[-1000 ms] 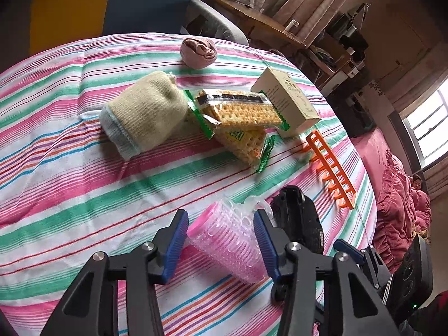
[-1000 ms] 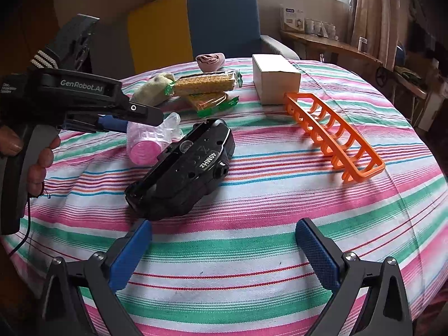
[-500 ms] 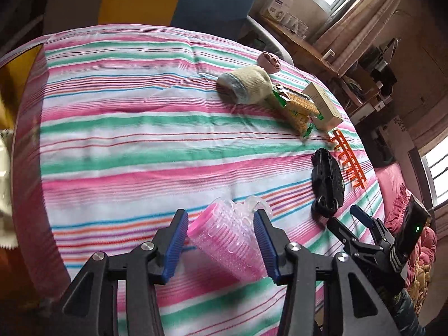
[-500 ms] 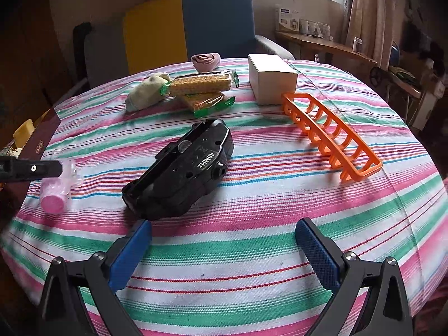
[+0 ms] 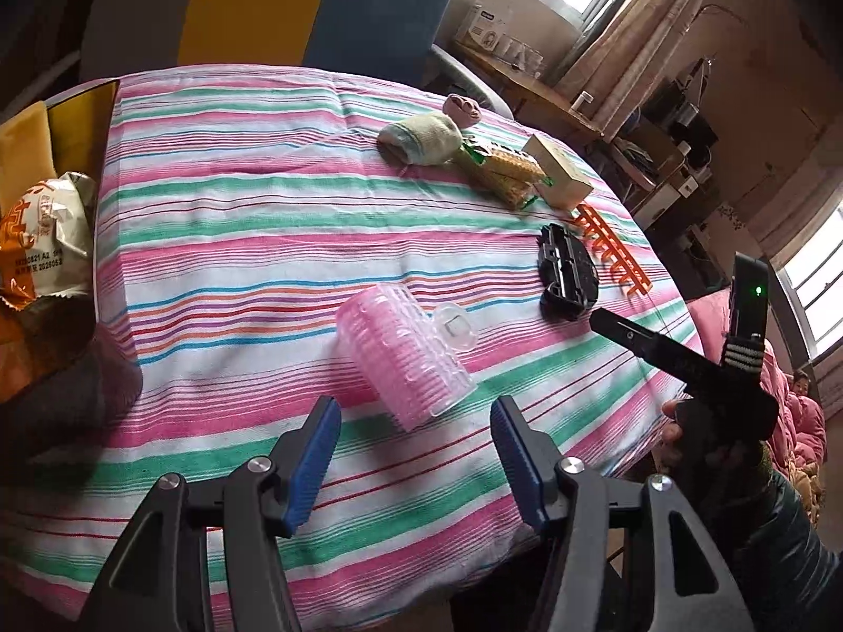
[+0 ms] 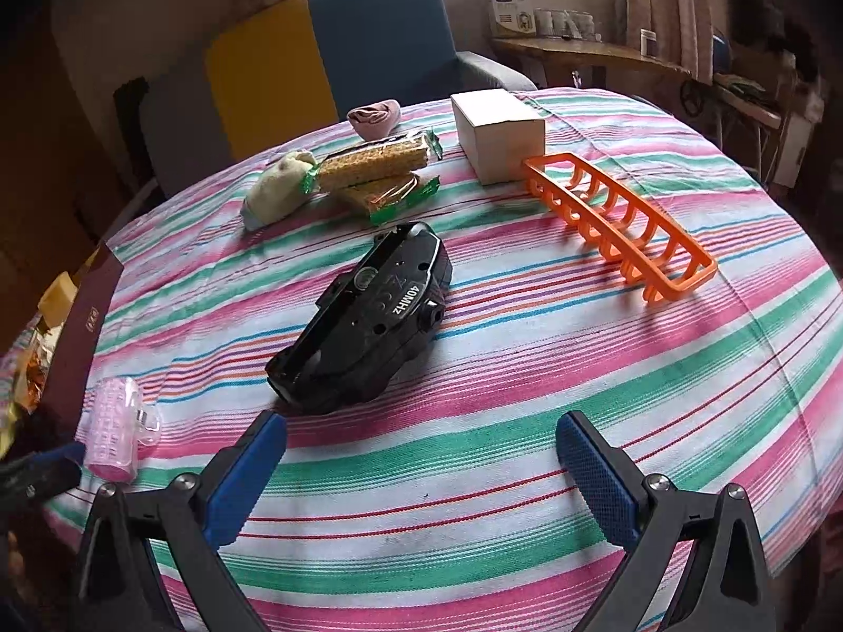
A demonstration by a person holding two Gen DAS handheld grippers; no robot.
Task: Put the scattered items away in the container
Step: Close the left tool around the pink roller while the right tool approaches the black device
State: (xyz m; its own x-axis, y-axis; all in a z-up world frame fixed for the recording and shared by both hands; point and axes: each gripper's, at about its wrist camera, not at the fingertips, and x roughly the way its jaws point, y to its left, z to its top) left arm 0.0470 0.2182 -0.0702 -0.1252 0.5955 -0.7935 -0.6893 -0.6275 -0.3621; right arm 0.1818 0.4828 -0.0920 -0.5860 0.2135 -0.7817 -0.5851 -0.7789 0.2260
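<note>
Left gripper (image 5: 413, 453): we see its jaws have just been opening, pads now clear of the pink hair roller (image 5: 400, 355), which lies free near the table's (image 5: 237, 221) edge beside the container (image 5: 79, 121), not inside it; we judge the drop fell short.

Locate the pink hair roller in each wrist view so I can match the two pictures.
Left wrist view: the pink hair roller lies low centre, just ahead of the open fingers.
Right wrist view: it sits at the far lower left, near the table edge.
Shared landmark: the black remote controller.
</note>
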